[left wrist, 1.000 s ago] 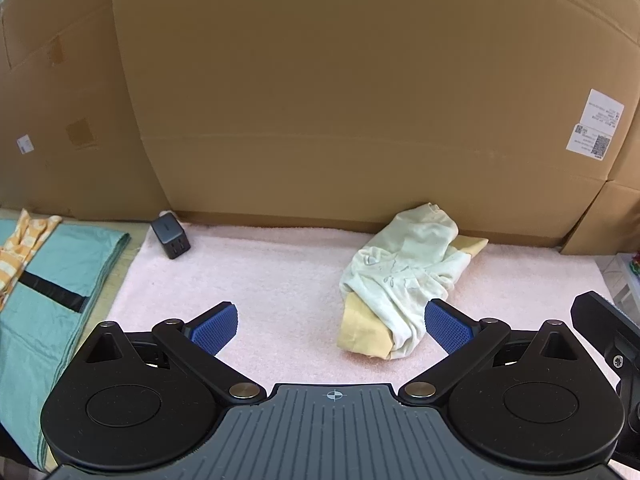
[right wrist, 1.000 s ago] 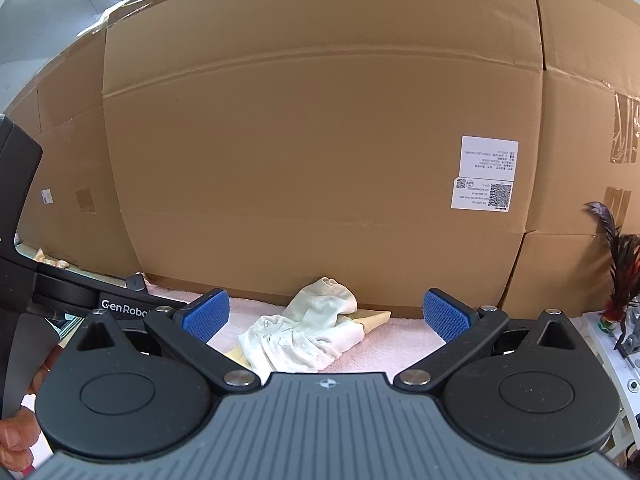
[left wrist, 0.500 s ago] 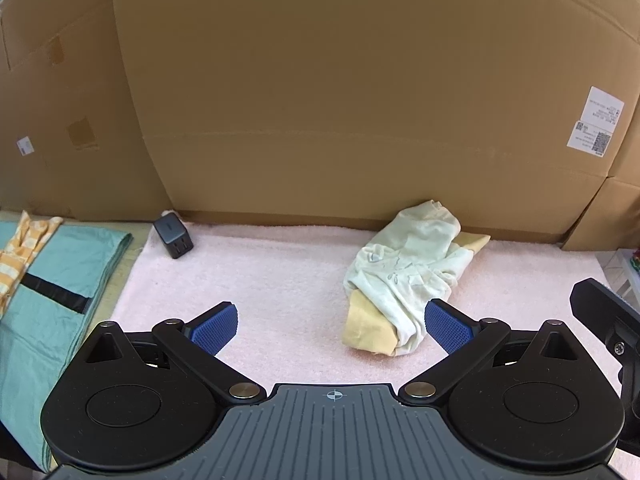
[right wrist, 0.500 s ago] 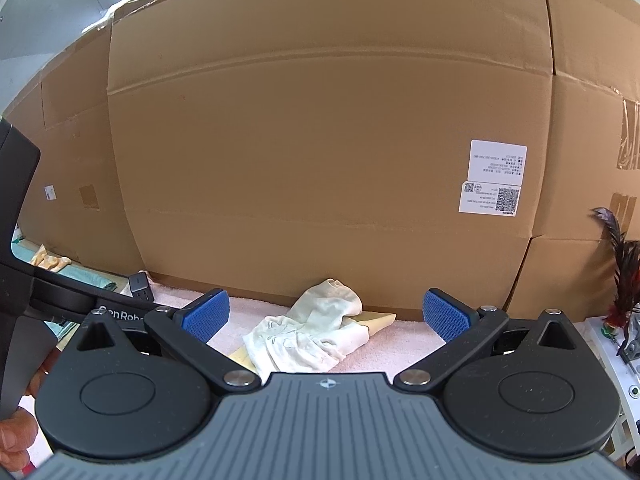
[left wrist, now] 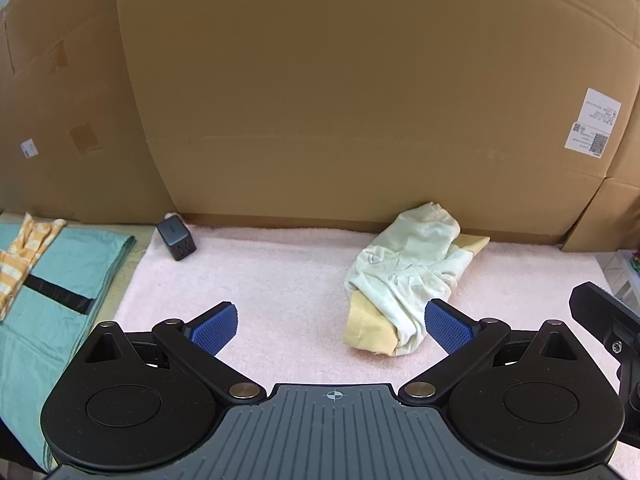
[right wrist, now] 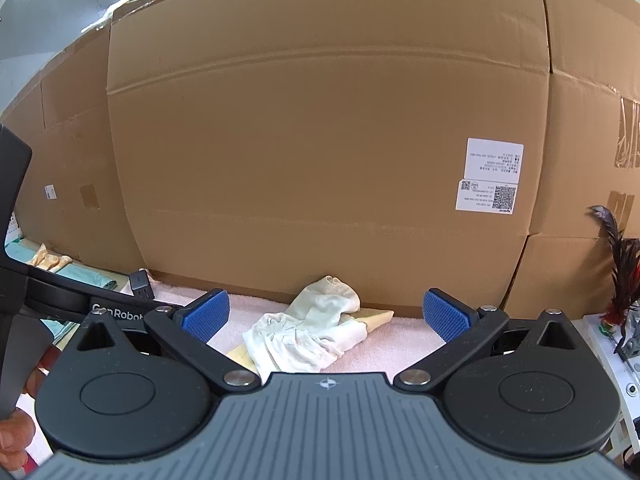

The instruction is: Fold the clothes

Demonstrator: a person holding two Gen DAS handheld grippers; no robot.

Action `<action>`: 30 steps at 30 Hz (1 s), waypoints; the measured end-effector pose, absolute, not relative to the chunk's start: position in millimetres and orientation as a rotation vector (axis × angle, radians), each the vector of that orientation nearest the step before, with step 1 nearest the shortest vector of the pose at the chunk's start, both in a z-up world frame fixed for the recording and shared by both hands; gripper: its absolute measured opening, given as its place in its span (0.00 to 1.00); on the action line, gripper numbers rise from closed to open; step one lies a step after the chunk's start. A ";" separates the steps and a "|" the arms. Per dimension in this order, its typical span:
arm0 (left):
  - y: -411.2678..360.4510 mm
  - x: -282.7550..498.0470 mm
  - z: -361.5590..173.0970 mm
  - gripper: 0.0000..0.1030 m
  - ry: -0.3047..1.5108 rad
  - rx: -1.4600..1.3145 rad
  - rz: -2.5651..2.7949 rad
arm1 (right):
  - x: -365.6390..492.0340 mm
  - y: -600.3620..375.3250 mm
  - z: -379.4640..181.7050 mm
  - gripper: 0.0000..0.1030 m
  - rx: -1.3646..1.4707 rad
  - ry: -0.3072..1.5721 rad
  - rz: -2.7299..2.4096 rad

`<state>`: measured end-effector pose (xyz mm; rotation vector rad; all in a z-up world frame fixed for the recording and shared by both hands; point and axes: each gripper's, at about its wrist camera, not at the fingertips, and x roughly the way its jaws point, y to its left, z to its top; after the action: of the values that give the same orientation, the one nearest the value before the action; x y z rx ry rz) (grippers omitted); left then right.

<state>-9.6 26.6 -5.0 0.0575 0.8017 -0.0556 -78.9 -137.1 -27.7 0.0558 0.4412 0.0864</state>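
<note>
Left gripper and right gripper are being held above the pink towel, jaws spread wide, nothing grasped. Crumpled clothes are lying at the left gripper's 1 o'clock, against the cardboard. Charger is sitting at 11 o'clock.

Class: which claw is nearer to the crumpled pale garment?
Left, likely. The left claw has the crumpled pale garment touching its right pad; the right claw frames it, seemingly farther back.

Two tongs — one crumpled garment — one charger
</note>
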 end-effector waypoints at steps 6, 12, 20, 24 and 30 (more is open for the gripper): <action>31.4 -13.8 -11.6 1.00 0.825 0.057 -0.043 | -76.1 -136.5 -33.6 1.00 0.065 0.465 0.090; 34.3 -15.0 -7.1 1.00 0.810 0.057 -0.027 | -75.5 -134.9 -32.3 1.00 0.064 0.458 0.107; 28.8 -12.1 -11.7 1.00 0.820 0.069 -0.023 | -68.6 -138.5 -33.7 1.00 0.051 0.486 0.086; 26.7 -11.4 -22.9 1.00 0.851 0.081 -0.028 | -62.2 -139.4 -40.8 1.00 0.041 0.536 0.069; 26.3 -11.0 -34.4 1.00 0.878 0.097 -0.026 | -58.0 -141.1 -49.8 1.00 0.047 0.576 0.063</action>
<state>-11.0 26.3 -34.4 0.0971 0.8784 -0.0257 -58.0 -141.1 -49.8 0.0469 0.5758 0.0627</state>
